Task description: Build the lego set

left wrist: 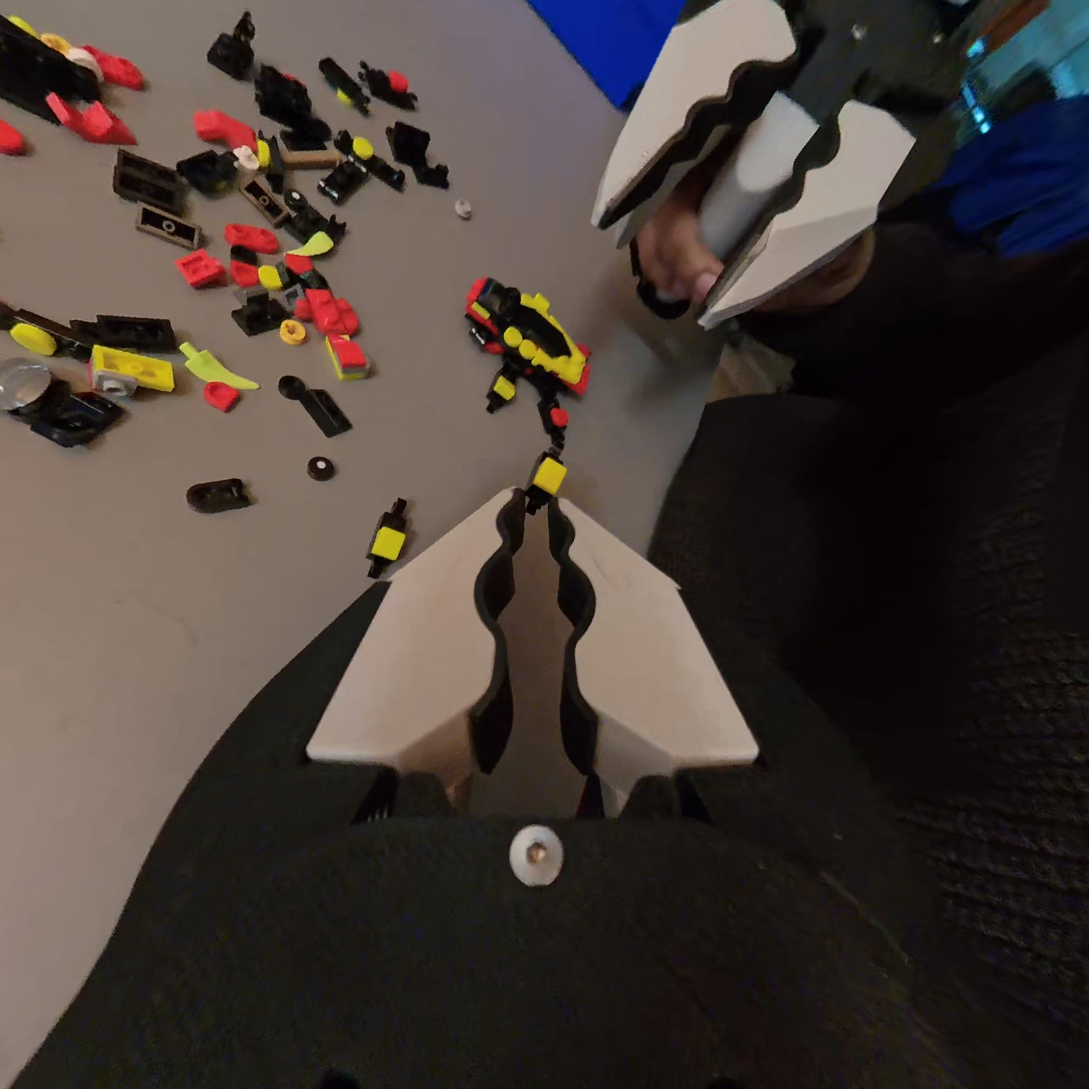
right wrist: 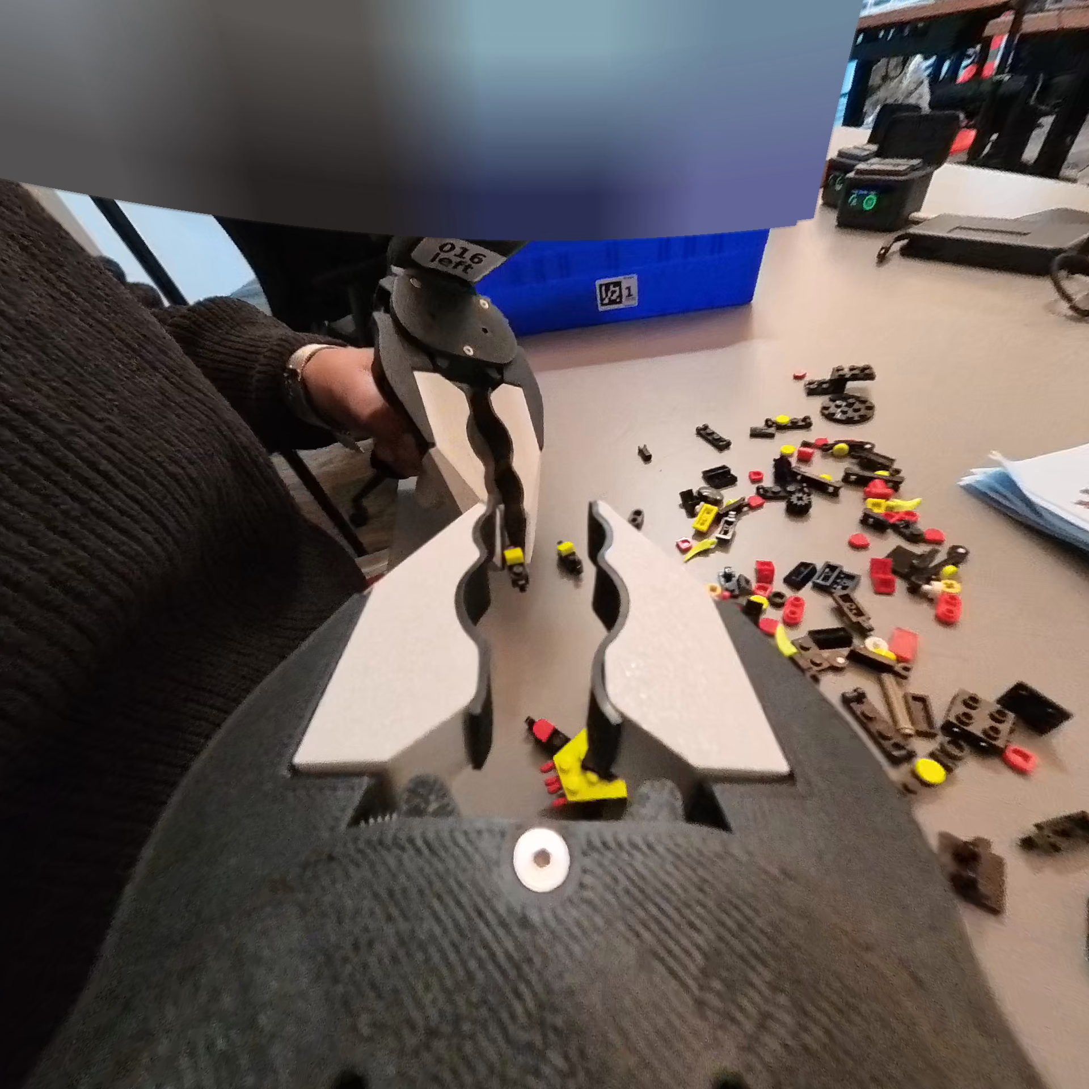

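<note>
Left gripper (left wrist: 535, 501) fingers pinch the yellow-black limb piece (left wrist: 548, 474), its long axis toward the model (left wrist: 527, 336) near the table edge; right gripper (right wrist: 536, 512) fingers wide

Looks like a lab or workshop space. Grey work table (right wrist: 825, 330) carrying a blue plastic bin (right wrist: 677, 271) with a marker tag, black equipment cases (right wrist: 884, 188) with a lit green indicator, cables, stack of papers (right wrist: 1043, 489). Shelving and more gear behind, blurry.
</note>
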The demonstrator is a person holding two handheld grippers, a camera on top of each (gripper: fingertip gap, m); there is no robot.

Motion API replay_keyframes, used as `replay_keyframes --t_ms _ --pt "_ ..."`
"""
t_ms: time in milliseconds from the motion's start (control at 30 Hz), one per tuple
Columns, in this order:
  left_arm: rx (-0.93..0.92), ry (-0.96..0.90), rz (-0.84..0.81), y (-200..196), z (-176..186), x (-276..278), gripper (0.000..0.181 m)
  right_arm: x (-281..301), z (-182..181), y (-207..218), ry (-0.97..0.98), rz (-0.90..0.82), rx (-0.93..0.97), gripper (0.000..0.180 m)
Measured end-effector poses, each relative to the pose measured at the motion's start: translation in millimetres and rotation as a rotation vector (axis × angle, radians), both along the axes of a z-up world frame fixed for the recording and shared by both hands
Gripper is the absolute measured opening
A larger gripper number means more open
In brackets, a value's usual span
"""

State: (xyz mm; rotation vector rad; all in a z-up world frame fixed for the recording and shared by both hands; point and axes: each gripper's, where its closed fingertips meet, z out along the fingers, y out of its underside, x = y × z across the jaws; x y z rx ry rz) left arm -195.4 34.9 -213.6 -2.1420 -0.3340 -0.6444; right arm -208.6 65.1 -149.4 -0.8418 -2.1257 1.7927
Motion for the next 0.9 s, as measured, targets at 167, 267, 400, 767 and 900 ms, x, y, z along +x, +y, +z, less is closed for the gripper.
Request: replay_keyframes --t_ms 167,267,400,767,900 --pt "-0.045 0.034 -0.002 -0.9 -9.1 -0.7 0.006 1.9 -6.5 -3.7 0.003 0.015 0.05 0.029" --pt "-0.06 0.038 0.0 -1.4 -11.8 -1.5 0.006 3.0 -10.5 -5.6 -0.007 0.024 0.068 0.029" --pt "-0.071 0.033 0.007 -2.2 -13.9 -2.7 0.006 3.1 -12.3 -7.0 -0.013 0.028 0.074 0.028" --pt "-0.082 0.039 0.007 -3.5 -15.8 -2.5 0.005 -7.3 0.2 27.7 0.088 -0.059 0.129 0.026" --pt "-0.085 0.036 0.006 -3.6 -16.6 -2.3 0.005 -10.7 6.2 51.2 0.13 -0.109 0.138 0.026"
